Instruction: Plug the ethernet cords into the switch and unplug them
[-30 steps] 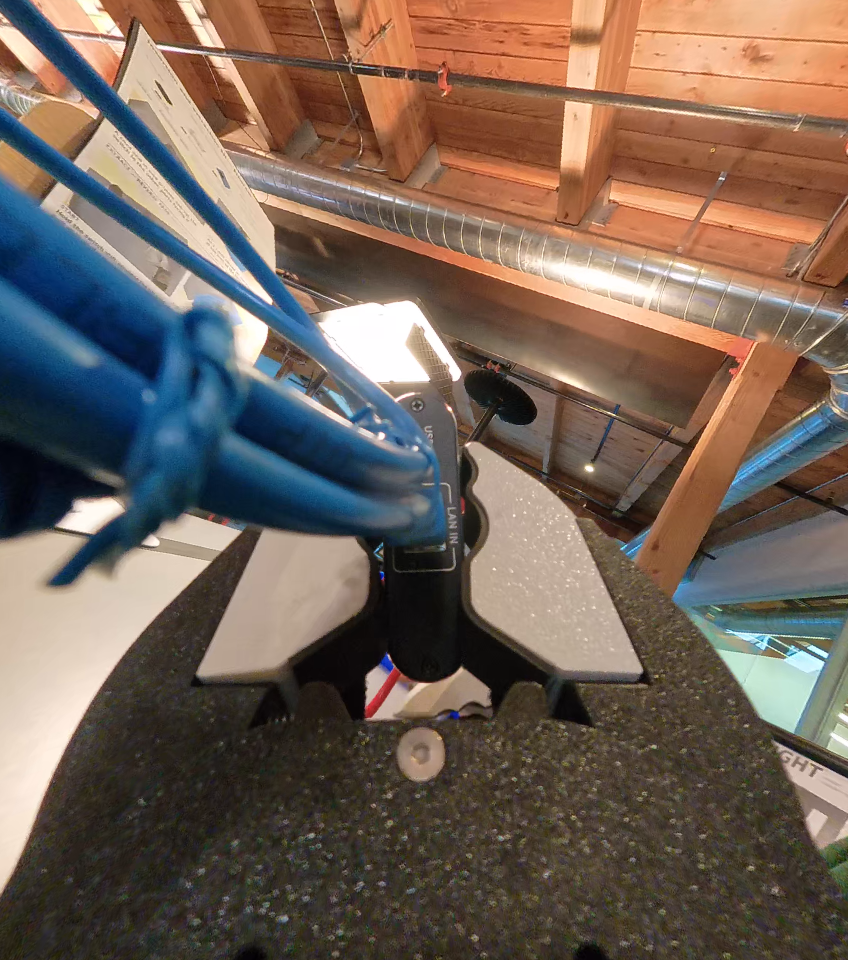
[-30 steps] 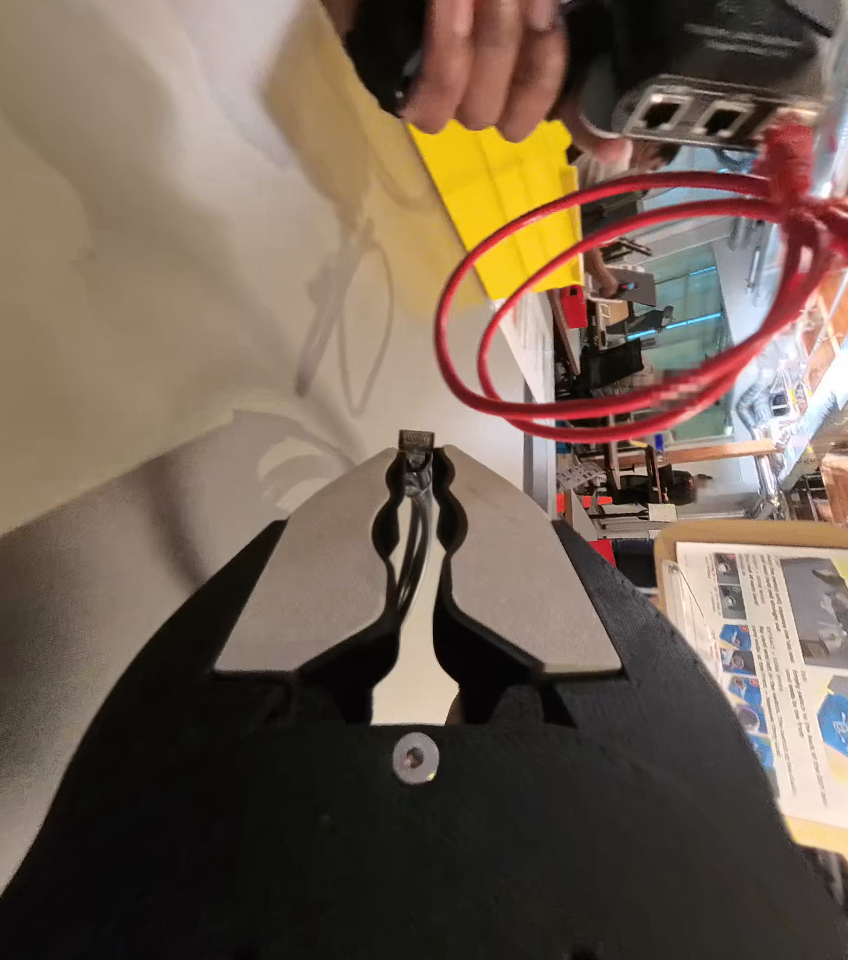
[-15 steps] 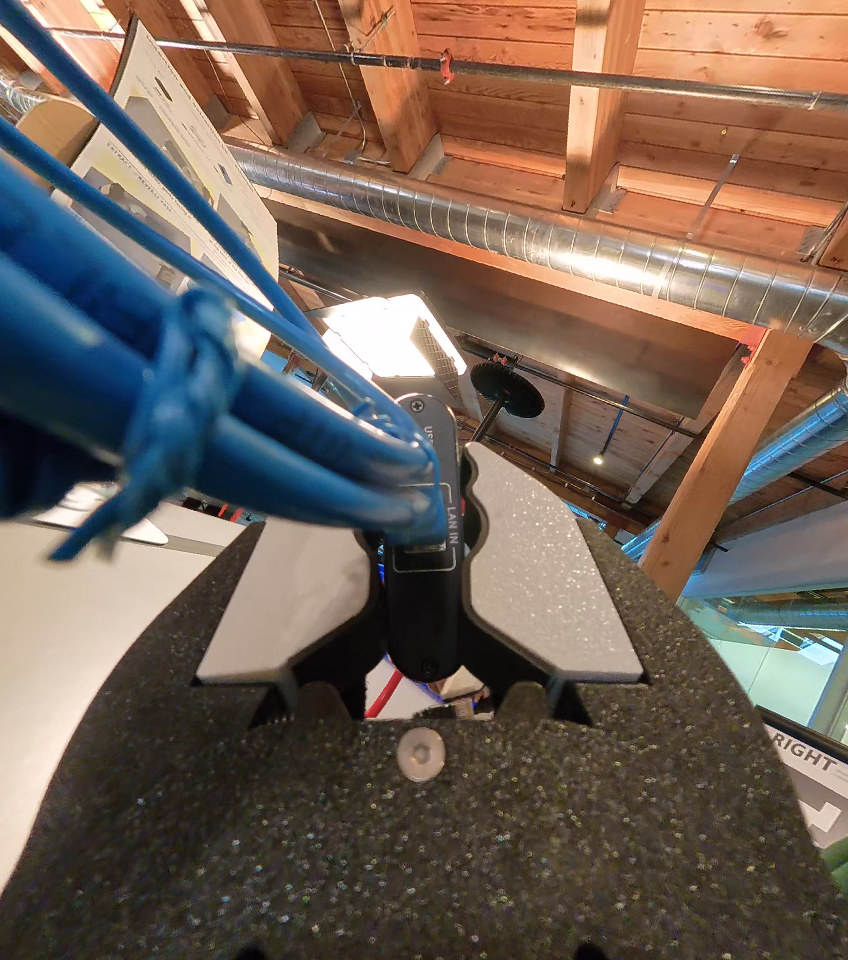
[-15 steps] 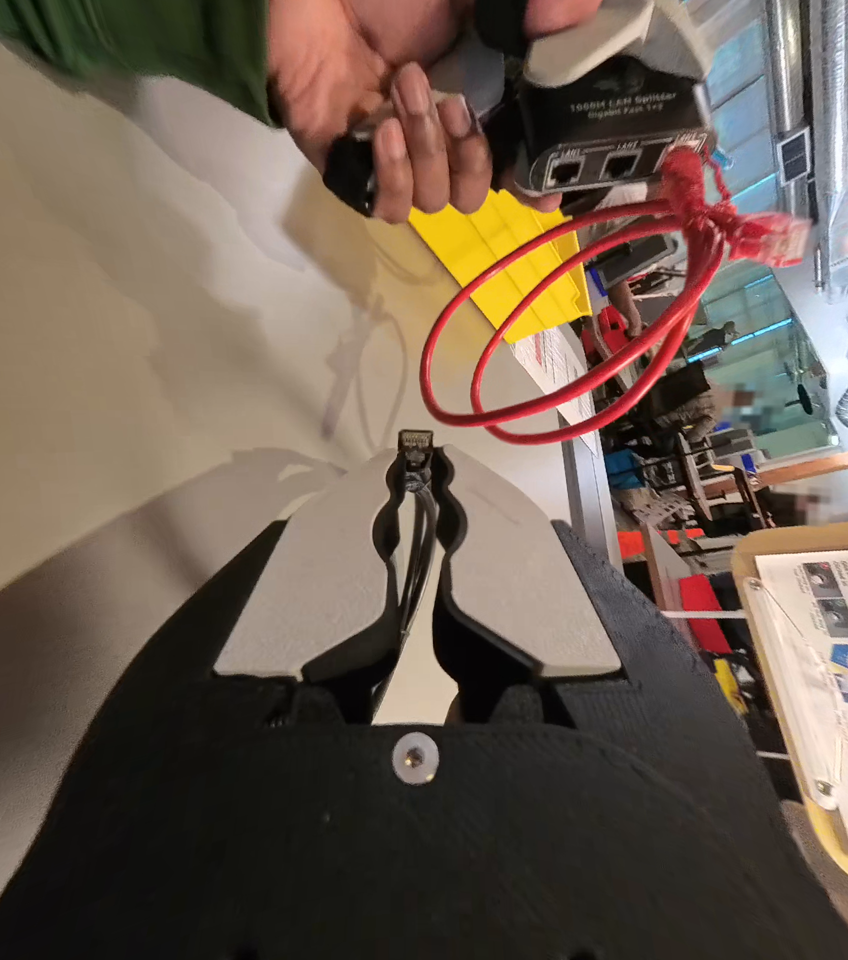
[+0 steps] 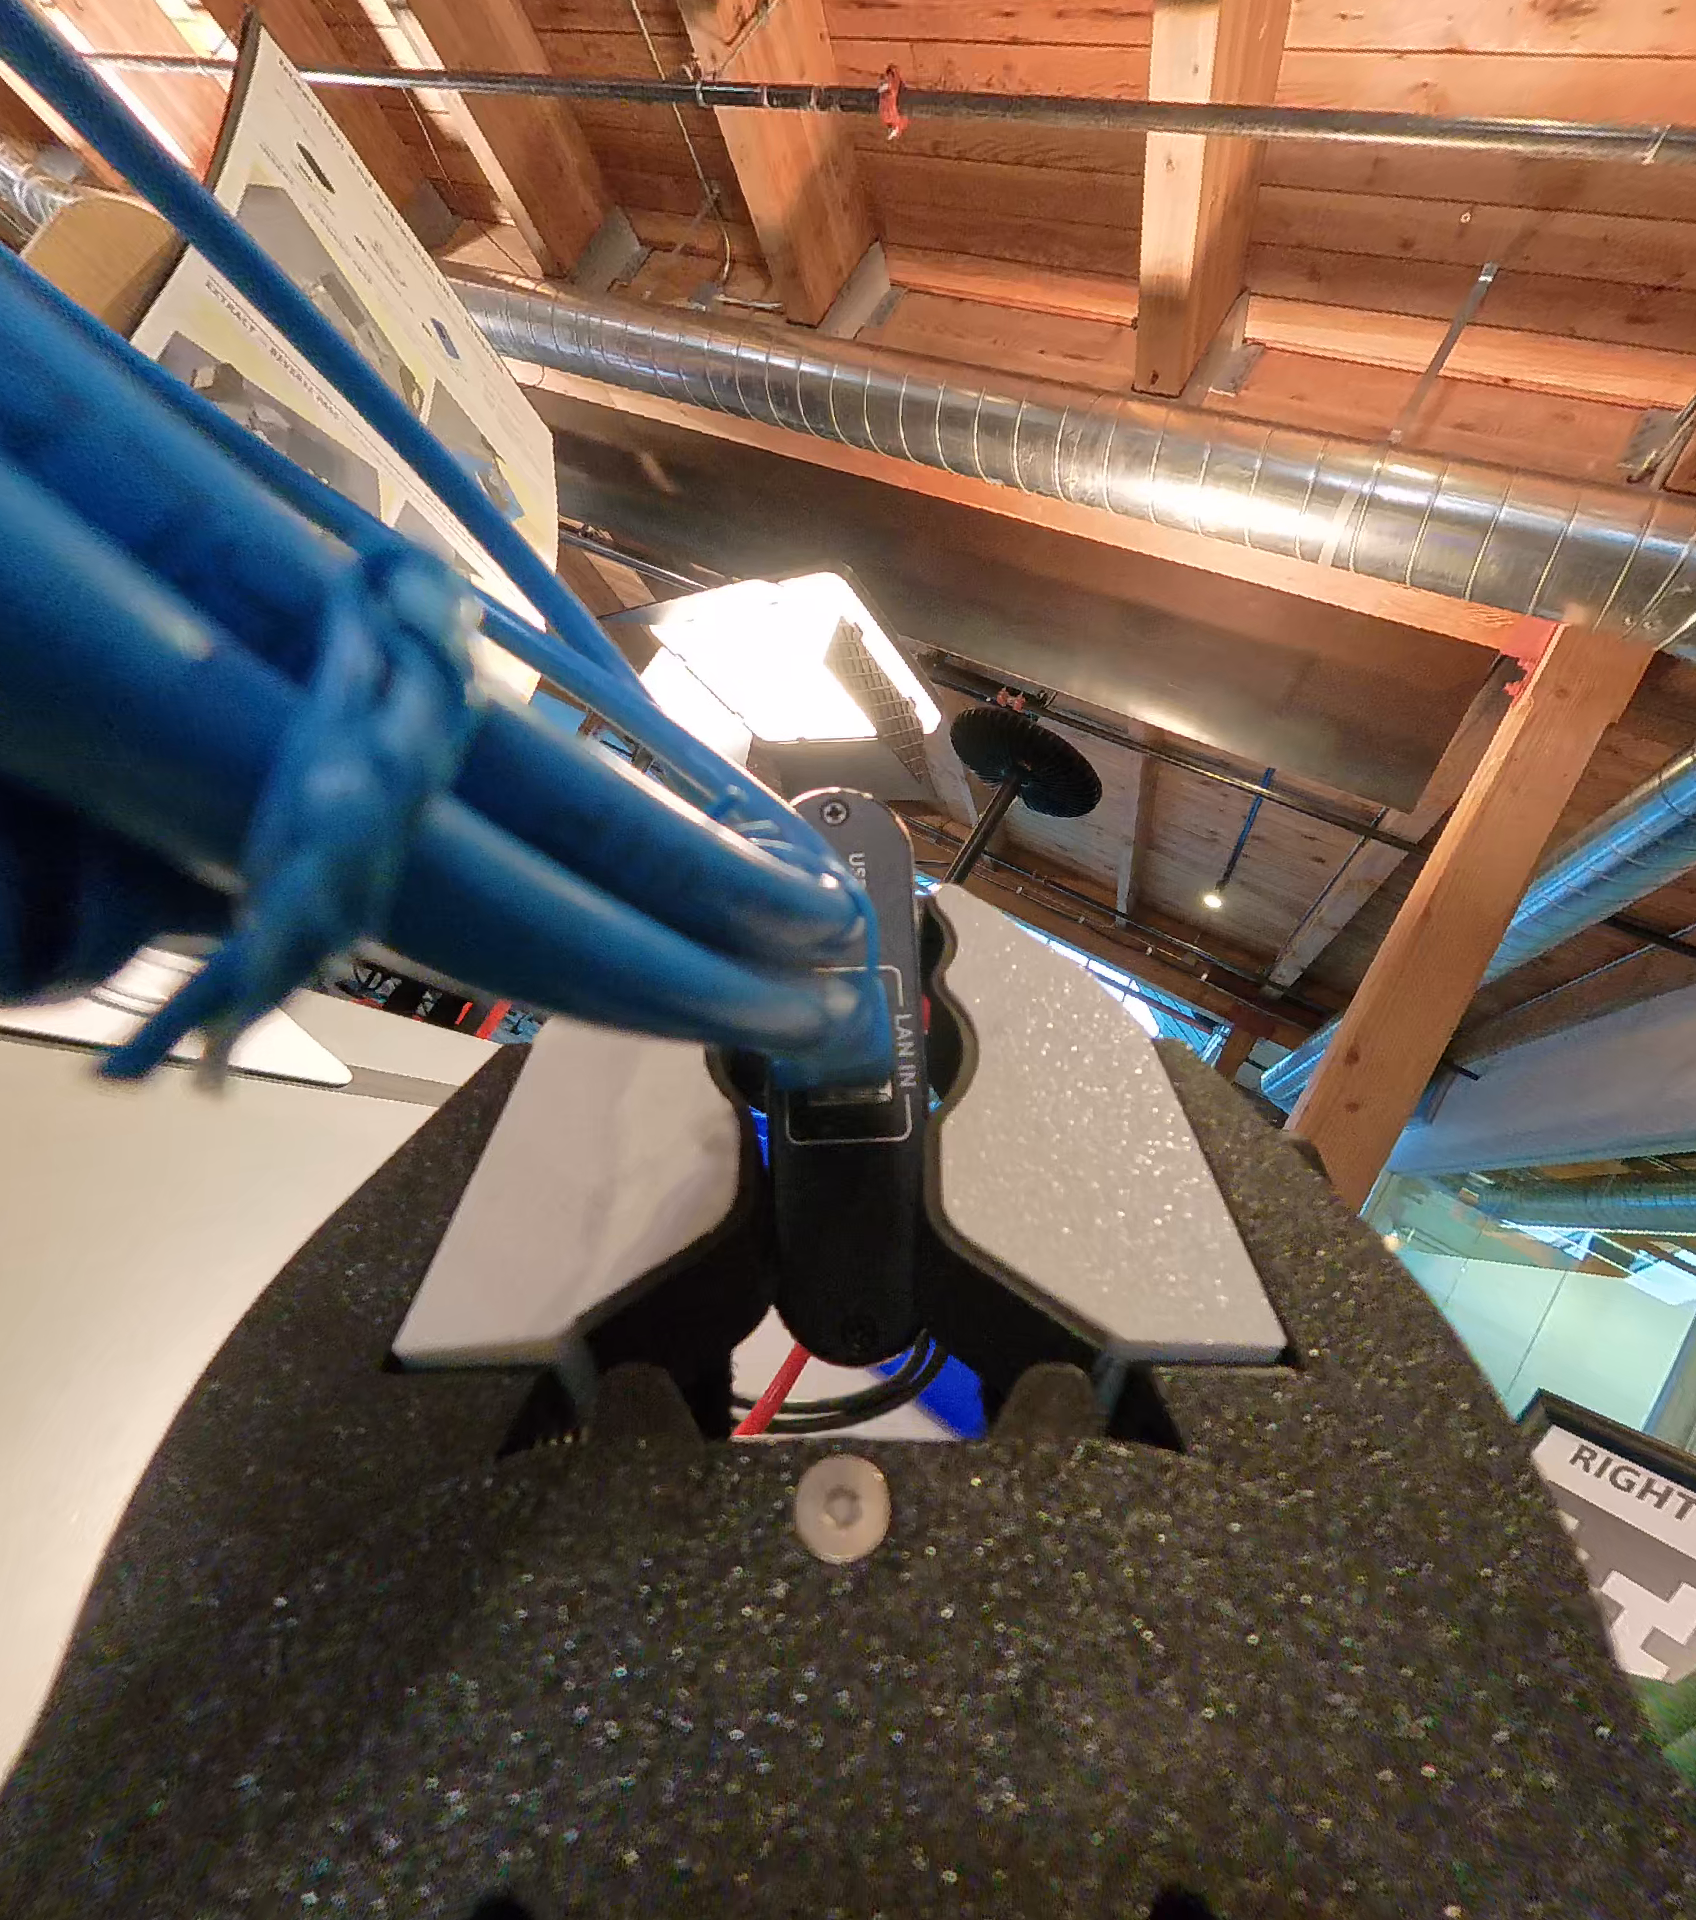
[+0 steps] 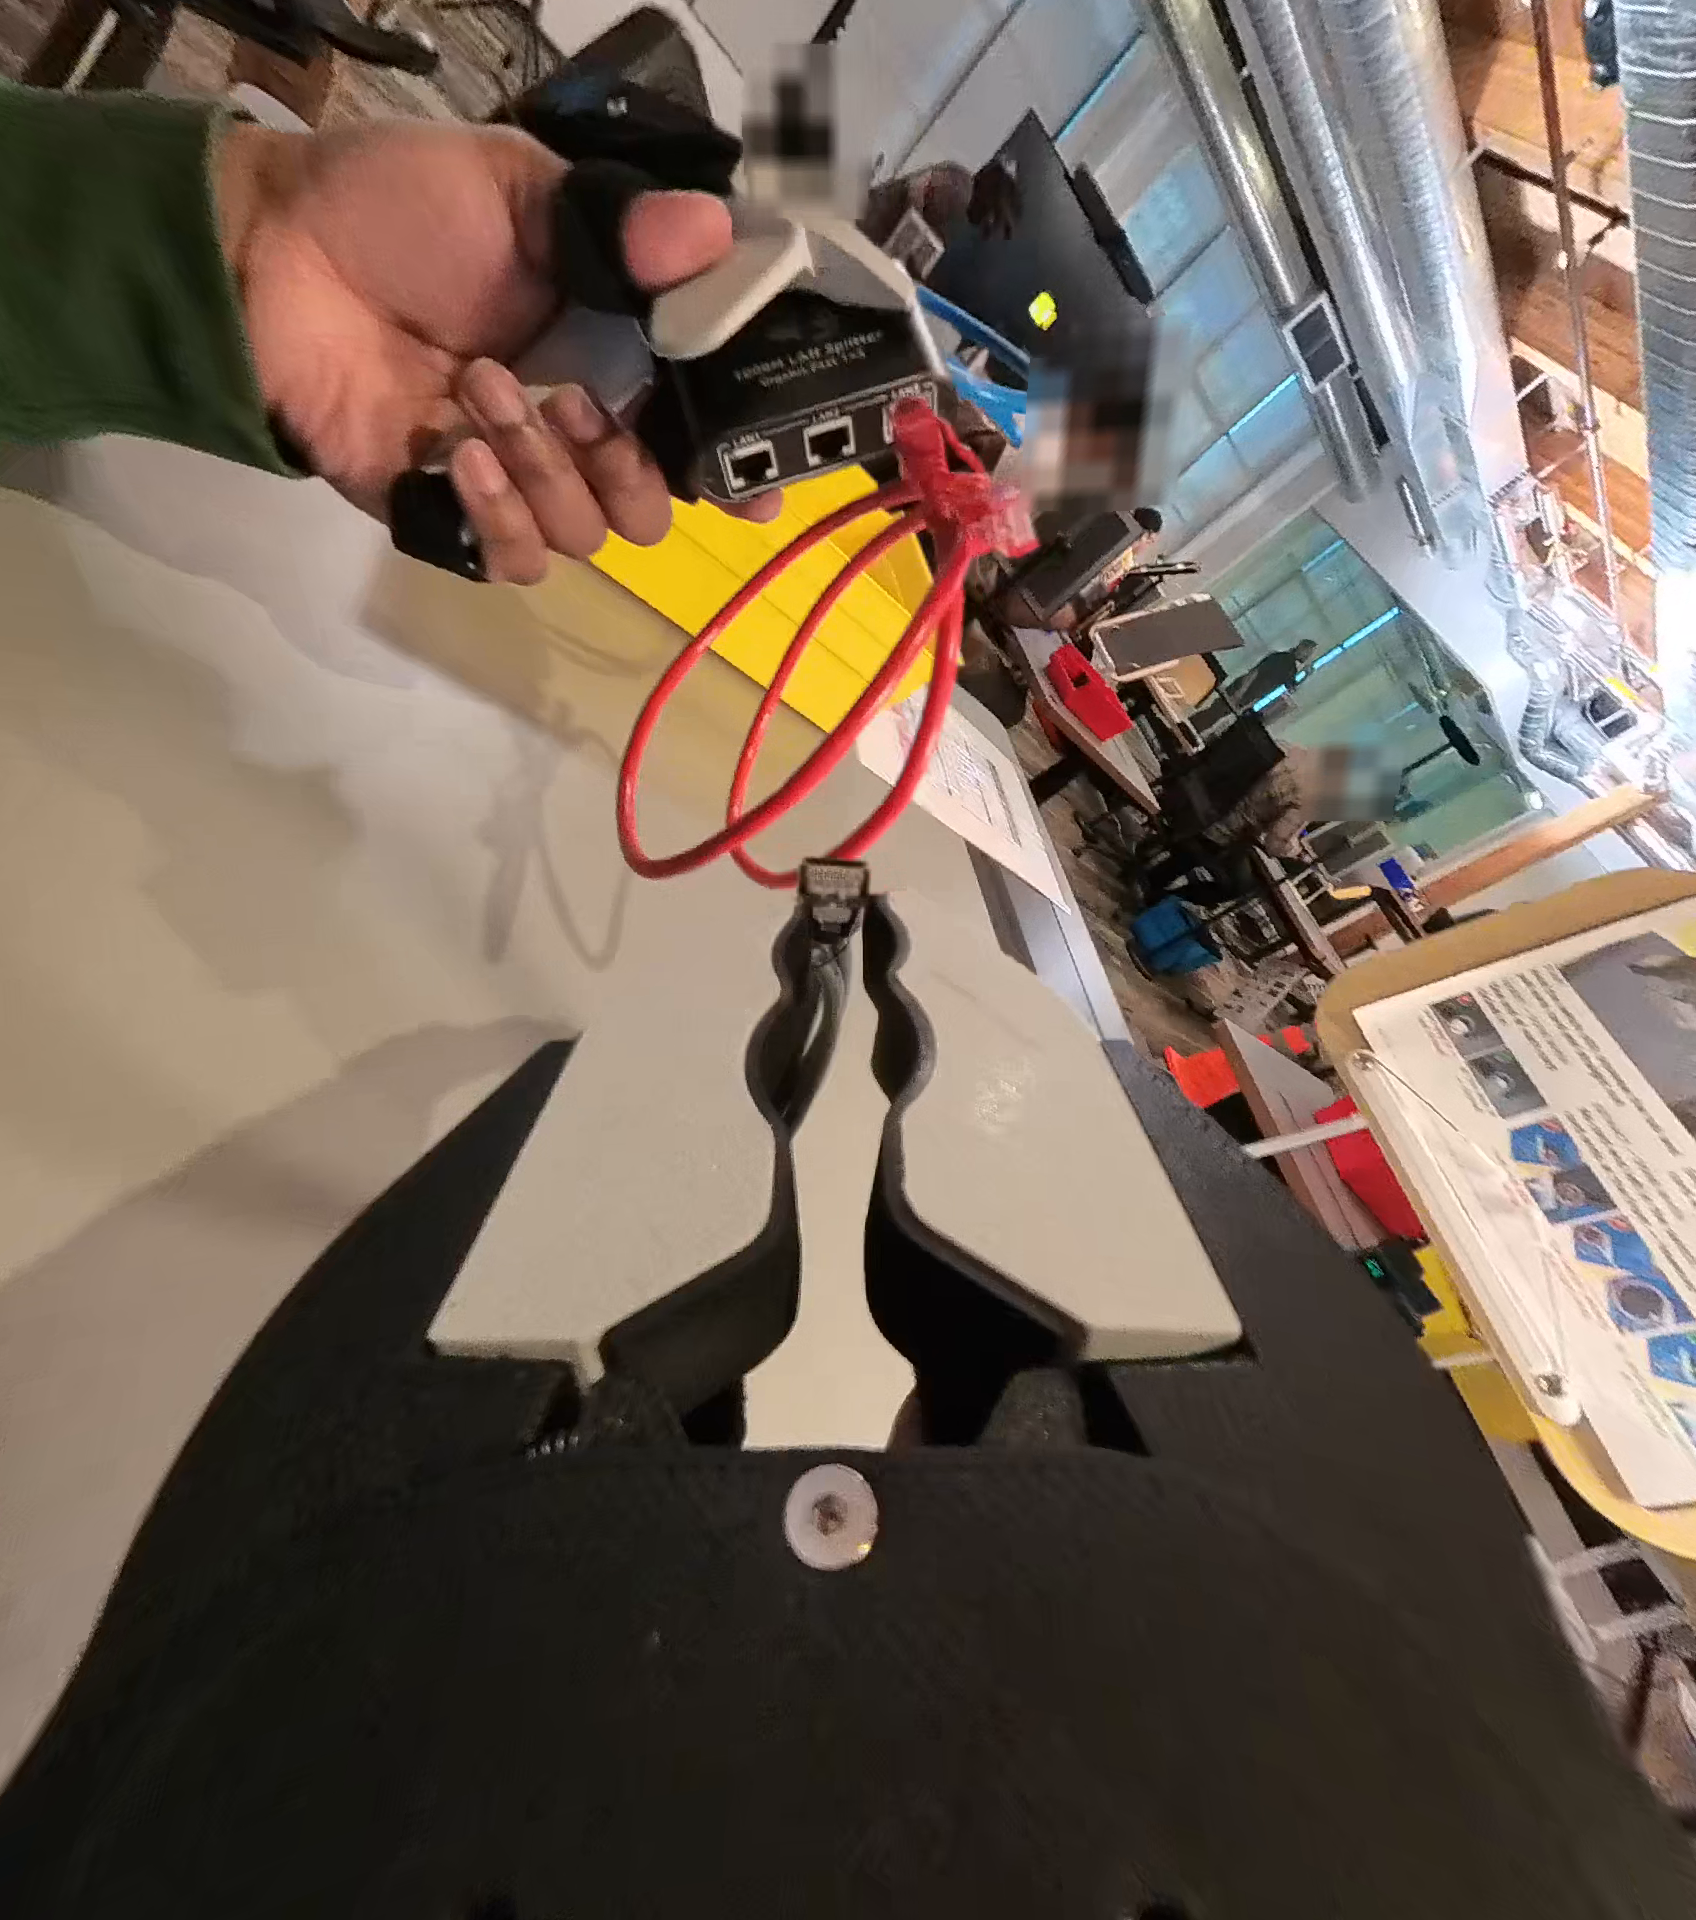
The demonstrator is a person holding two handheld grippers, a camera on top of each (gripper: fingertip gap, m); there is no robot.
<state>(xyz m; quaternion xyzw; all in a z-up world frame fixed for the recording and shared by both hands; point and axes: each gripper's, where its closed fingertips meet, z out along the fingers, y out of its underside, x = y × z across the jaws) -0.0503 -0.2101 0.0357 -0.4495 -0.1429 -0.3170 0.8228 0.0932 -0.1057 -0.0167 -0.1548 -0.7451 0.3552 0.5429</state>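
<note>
My left gripper [image 5: 849,940] is shut on a small black switch [image 5: 849,1226], held up towards the ceiling. A bundled blue cord [image 5: 563,862] is plugged into the switch's upper face. In the right wrist view the same switch [image 6: 802,384] shows far off in a hand [image 6: 408,312], with a coiled red cord [image 6: 771,675] plugged into its right port and two ports [image 6: 750,457] empty. My right gripper [image 6: 833,920] is shut on a black cord [image 6: 818,997]. Its plug [image 6: 833,883] sticks out past the tips, below the switch and apart from it.
A white table [image 6: 148,831] lies below. A yellow block [image 6: 802,582] sits on it behind the red loops. A picture board [image 6: 1602,1143] stands at the right. A green sleeve [image 6: 44,239] reaches in at the upper left. Wooden beams and a metal duct [image 5: 1031,436] are overhead.
In the right wrist view the switch and red cord have come lower and nearer the middle, closer to the black plug. The left gripper's hold on the switch is unchanged.
</note>
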